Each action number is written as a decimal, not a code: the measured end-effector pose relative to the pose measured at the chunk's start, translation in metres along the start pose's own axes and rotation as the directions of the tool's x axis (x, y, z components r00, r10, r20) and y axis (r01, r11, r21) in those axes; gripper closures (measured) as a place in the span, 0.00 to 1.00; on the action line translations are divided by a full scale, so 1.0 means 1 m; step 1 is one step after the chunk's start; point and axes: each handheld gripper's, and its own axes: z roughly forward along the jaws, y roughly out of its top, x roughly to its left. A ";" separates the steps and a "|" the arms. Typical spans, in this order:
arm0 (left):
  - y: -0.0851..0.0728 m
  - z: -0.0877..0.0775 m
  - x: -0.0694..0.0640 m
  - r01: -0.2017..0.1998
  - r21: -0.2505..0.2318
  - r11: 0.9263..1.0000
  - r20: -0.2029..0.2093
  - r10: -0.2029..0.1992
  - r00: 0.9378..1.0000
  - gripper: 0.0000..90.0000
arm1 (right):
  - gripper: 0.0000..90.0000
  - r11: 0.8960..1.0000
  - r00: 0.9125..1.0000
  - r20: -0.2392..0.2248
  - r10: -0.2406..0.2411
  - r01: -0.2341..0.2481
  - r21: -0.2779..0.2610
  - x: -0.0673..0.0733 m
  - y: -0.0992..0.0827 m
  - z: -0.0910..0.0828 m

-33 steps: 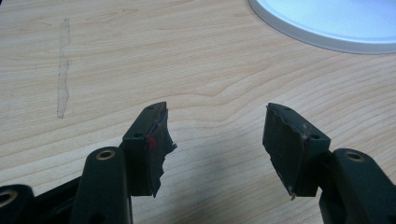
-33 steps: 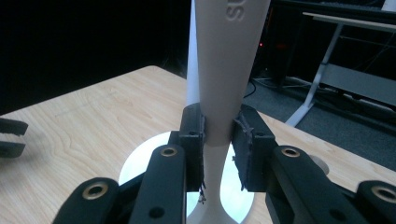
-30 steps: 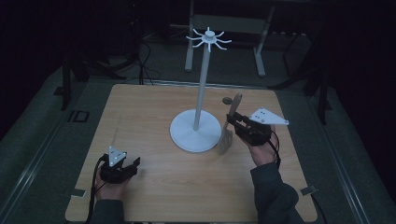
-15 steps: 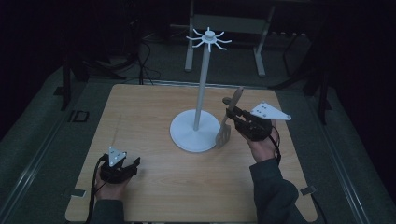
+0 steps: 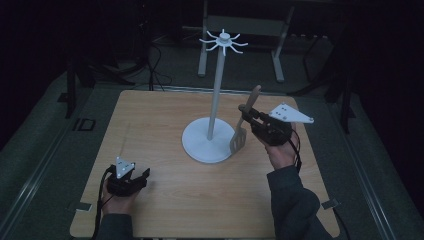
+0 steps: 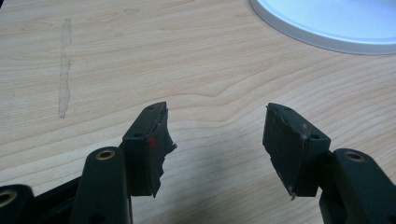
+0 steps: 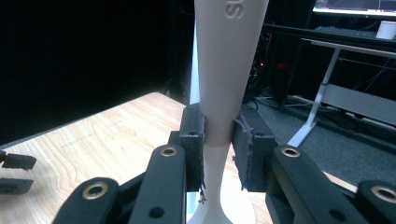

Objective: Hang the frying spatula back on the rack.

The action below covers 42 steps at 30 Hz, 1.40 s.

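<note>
Spatula (image 5: 246,125) clamped in right claw (image 5: 248,114) – pads pressed on both sides of the handle neck, as the right gripper view confirms (image 7: 219,126). It stands near upright w/ a slight lean, slotted blade down, handle end up, held above the tabletop (image 5: 165,200) just beside the round base of the white hanging stand (image 5: 212,125), on the stand's right in the high view; blade overlaps the base edge from that angle, contact cannot be told. Left claw (image 6: 215,140) open, nothing between the pads, low over bare wood near the front-left corner, also seen in the high view (image 5: 131,181); not engaged. Step in hand, by judgement: raise the spatula to the ring of hooks (image 5: 223,42) at the pole top & hang it. To do it well: keep grip firm – it sits low on the handle, so the upper length may swing; lift straight up clear of the pole before moving inward; bring the handle end level w/ one hook prong and approach from outside the ring. Whether the handle end has a hanging hole is not visible, check first. Stand is light-looking; a knock on the pole could tip it, and the left claw is free to steady the base if req'd. Markings: raised letters on the handle in the right gripper view, cut off at top, approx. "SU" – rest not legible. Marking "ID" on the floor mat (image 5: 83,124) left of the tabletop. No other labels readable.
</note>
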 end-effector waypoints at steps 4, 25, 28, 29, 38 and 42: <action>0.000 0.000 0.000 0.000 0.000 1.000 0.000 0.000 1.000 0.45 | 0.83 1.000 1.000 -0.010 0.005 -0.005 -0.005 0.000 0.006 0.001; 0.000 0.000 0.000 0.002 -0.004 1.000 0.000 -0.002 1.000 0.45 | 0.83 1.000 0.999 -0.017 0.027 -0.027 0.000 -0.010 0.026 0.010; 0.000 0.000 0.000 0.003 -0.004 1.000 0.000 -0.003 1.000 0.45 | 0.83 1.000 1.000 -0.016 0.018 -0.018 0.001 -0.010 0.029 0.012; 0.000 0.000 0.000 0.003 -0.004 1.000 0.000 -0.003 1.000 0.45 | 0.83 1.000 1.000 -0.015 0.015 -0.015 0.003 -0.010 0.030 0.012; 0.000 0.000 0.000 0.001 -0.004 1.000 0.001 -0.001 1.000 0.45 | 0.83 1.000 1.000 -0.018 0.024 -0.024 0.000 -0.011 0.035 0.016; 0.000 0.000 0.000 0.002 -0.004 1.000 0.001 -0.002 1.000 0.45 | 0.83 1.000 1.000 -0.019 0.018 -0.018 0.002 -0.010 0.042 0.020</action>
